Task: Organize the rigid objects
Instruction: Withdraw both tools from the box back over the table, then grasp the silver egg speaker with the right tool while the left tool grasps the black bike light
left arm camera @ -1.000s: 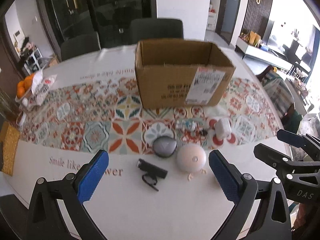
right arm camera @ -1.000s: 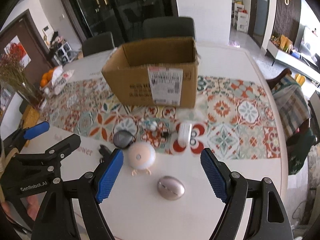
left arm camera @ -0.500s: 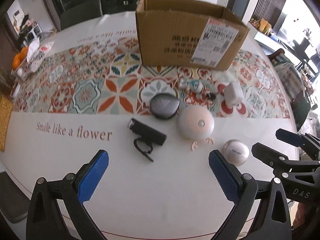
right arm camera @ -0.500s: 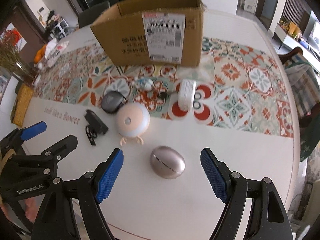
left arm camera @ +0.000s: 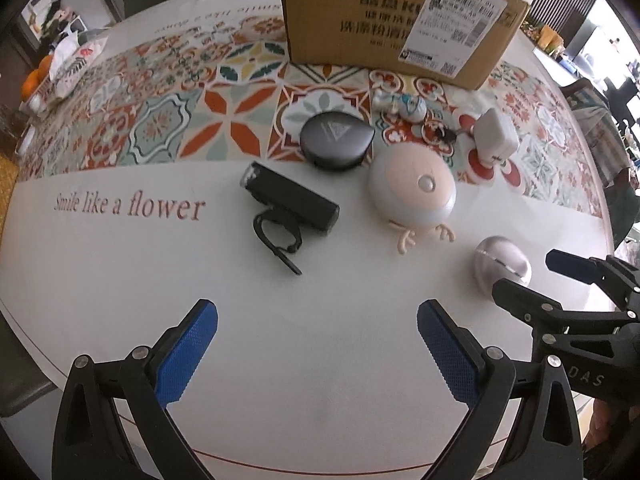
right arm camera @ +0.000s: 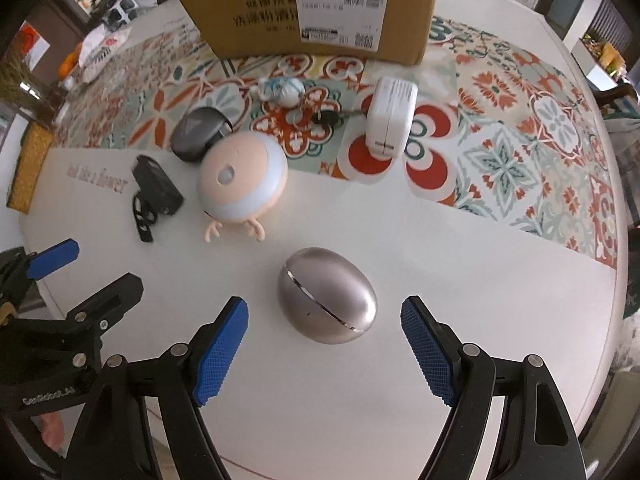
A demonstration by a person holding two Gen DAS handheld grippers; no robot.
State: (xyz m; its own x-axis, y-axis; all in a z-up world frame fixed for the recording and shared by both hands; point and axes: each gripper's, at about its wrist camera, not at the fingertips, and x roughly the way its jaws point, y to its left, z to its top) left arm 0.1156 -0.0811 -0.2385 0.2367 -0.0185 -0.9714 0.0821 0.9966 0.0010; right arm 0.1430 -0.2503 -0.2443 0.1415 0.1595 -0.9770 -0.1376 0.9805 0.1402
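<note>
Near the table's (right arm camera: pixel 460 248) front edge, the wide-open right gripper (right arm camera: pixel 324 344) straddles the silver egg-shaped case (right arm camera: pixel 327 295), long axis skewed across its jaws; the open left gripper (left arm camera: pixel 316 348) hangs farther off.

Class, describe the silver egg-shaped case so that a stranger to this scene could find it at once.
Start at the cardboard box on the patterned runner, then come forward onto the plain white table. The silver egg-shaped case lies alone there, nearest the open right gripper. Only it is shiny metal with a thin seam.

Both claws lower — silver egg case (right arm camera: pixel 327 295) nearer.
</note>
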